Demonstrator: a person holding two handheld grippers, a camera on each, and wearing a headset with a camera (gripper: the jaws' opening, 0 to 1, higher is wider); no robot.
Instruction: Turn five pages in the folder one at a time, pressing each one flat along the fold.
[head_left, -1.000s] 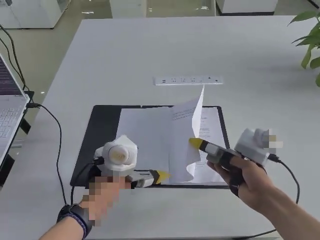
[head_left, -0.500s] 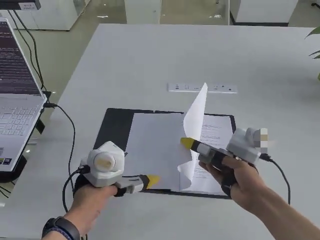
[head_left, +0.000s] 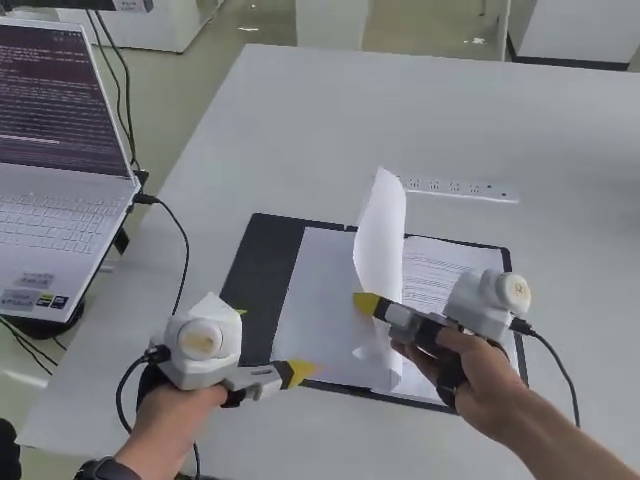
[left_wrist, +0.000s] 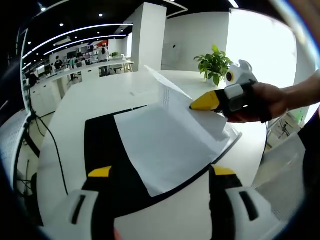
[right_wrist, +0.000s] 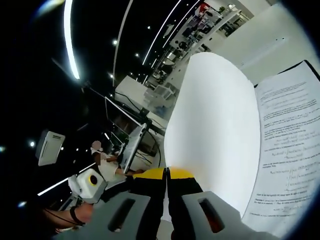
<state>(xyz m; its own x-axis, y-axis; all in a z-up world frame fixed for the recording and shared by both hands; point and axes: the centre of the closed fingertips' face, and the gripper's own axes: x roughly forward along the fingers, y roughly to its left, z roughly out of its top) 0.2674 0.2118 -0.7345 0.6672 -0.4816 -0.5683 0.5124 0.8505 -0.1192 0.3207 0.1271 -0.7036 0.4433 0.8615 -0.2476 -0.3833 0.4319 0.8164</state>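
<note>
A black folder (head_left: 258, 285) lies open on the white table, with a blank turned sheet (head_left: 320, 320) on its left stack and a printed page (head_left: 440, 270) on the right. One page (head_left: 381, 235) stands lifted and curled over the fold. My right gripper (head_left: 364, 302) is shut on that page's lower edge; in the right gripper view the yellow jaws (right_wrist: 167, 173) meet on the white page (right_wrist: 215, 125). My left gripper (head_left: 300, 370) hovers at the folder's front edge, open, its jaws (left_wrist: 161, 172) wide apart over the blank sheet (left_wrist: 160, 145).
An open laptop (head_left: 60, 130) sits at the table's left edge, and its cable (head_left: 182, 255) trails toward the folder. A white power strip (head_left: 455, 187) lies behind the folder. A potted plant (left_wrist: 215, 62) stands at the far end of the table.
My right gripper has carried the lifted page to the left, over the fold. The left gripper stays by the folder's front edge. The head camera has swung, bringing the laptop in.
</note>
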